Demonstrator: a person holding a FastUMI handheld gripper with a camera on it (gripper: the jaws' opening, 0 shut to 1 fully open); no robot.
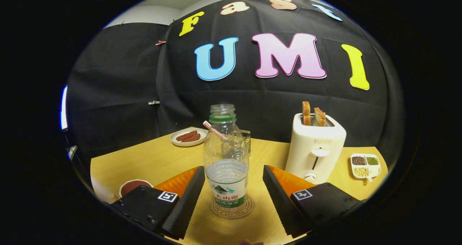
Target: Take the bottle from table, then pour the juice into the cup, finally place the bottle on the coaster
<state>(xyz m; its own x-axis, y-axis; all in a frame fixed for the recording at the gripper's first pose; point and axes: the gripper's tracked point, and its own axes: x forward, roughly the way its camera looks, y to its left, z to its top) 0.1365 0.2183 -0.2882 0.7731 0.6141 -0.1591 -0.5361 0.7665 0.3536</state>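
Since the bottle (226,158) on its coaster (232,208) looks thin, light and squashy, the wide-open gripper (232,196) should probably grab its labelled waist gently.

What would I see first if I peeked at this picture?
You'd spot the clear bottle first, standing upright on a round coaster between the gripper's open fingers, which don't touch it. Beyond the fingers, beside the bottle, a white toaster has two slices of toast sticking up. Farther back on the yellow table sits a small plate of sausages.
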